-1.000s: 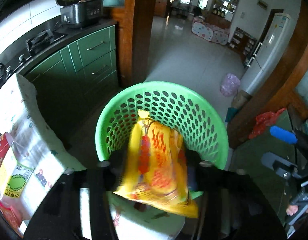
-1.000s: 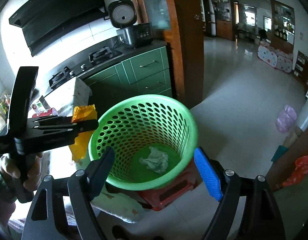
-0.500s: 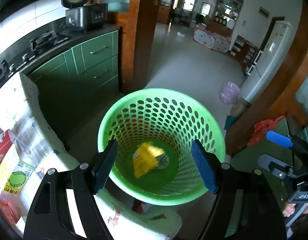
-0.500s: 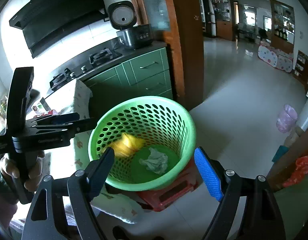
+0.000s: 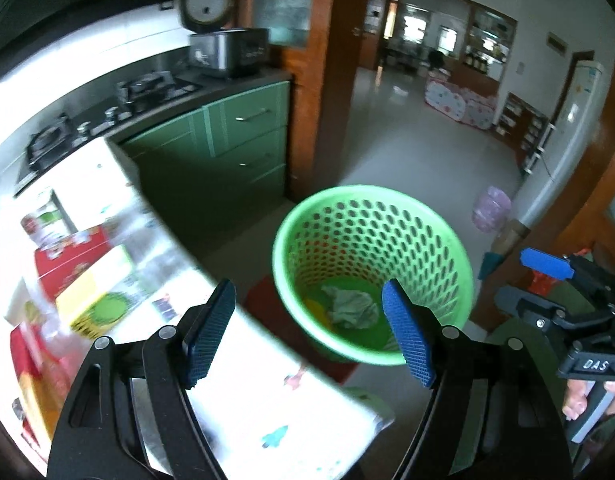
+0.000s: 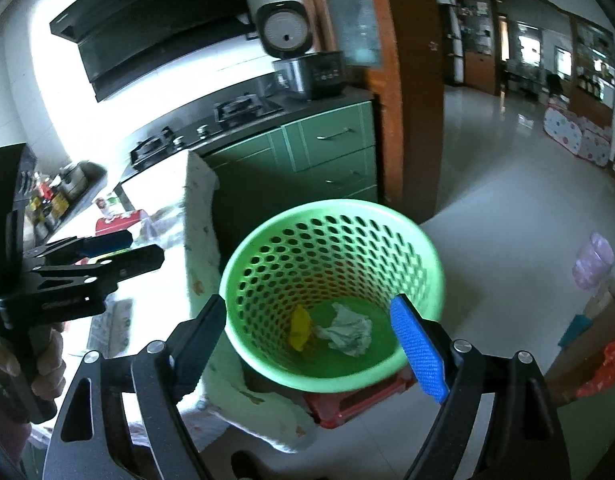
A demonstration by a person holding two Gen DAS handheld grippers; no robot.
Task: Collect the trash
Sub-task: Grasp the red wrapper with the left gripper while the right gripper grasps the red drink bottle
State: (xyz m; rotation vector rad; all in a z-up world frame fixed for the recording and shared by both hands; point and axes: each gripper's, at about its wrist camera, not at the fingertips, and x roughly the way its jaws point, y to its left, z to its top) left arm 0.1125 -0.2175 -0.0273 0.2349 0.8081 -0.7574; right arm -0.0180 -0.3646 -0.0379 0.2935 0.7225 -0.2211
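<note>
A: What does the green basket (image 6: 427,272) hold?

B: Two bits of trash lie on its floor: a yellow snack wrapper (image 6: 300,327) toward the left and a crumpled white paper (image 6: 349,331) just beside it, seemingly touching it. The basket stands upright on a red stool (image 6: 347,406) next to the table with the patterned cloth (image 5: 275,408).

A: And the tools?

B: The left gripper (image 5: 307,332) is spread wide with nothing between its blue pads (image 5: 407,344). The right gripper (image 6: 311,344) has its jaws opening, and they are bare too; it looks down into the basket.

A: Anything else that holds things?

B: On the table to the left sit a red box (image 5: 67,256) and a yellow and green carton (image 5: 103,300), blurred, contents unreadable.
</note>
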